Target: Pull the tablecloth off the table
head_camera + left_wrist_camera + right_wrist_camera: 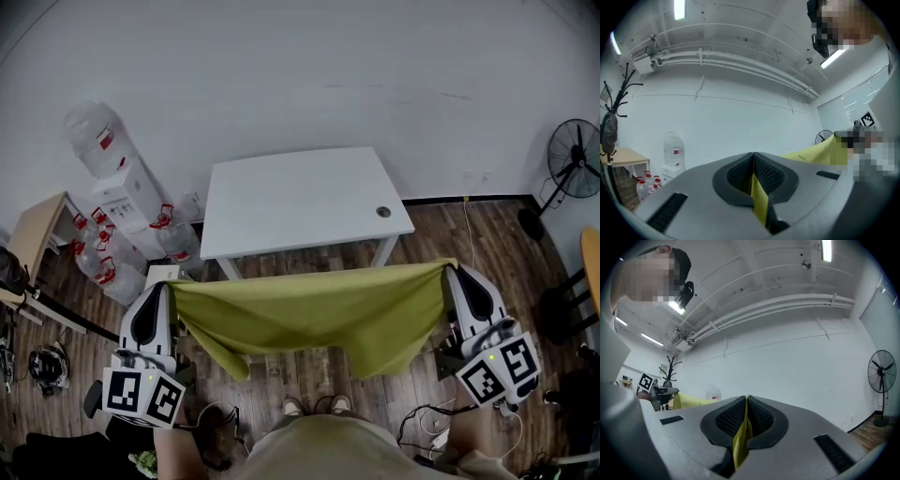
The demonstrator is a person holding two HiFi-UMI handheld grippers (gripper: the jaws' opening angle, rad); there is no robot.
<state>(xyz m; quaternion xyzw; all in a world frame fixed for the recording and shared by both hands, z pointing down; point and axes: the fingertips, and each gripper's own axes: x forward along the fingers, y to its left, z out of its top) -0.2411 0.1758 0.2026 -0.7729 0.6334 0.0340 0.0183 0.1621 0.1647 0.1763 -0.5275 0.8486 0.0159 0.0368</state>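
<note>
Yellow-green cloth is hanging in the air as a slack sheet, stretched between the two grippers and clear of the white table, which is standing bare behind it. The left gripper is pinching one upper corner and the right gripper the other. In each gripper view the jaws are clenching tight on a thin fold of the fabric, with a strip of it running down between the ribbed pads. Holding the corners wide apart is keeping the top edge nearly taut, so the middle is sagging only a little. The lower edge is drooping in uneven folds above the wood floor, in front of the person's shoes. Both grippers are pointing level toward the table, which is likely helping the pads keep their bite on the corners. Judging by this, the pull itself is looking done: no part of the cloth is touching the tabletop, and what is remaining is probably setting it aside.
</note>
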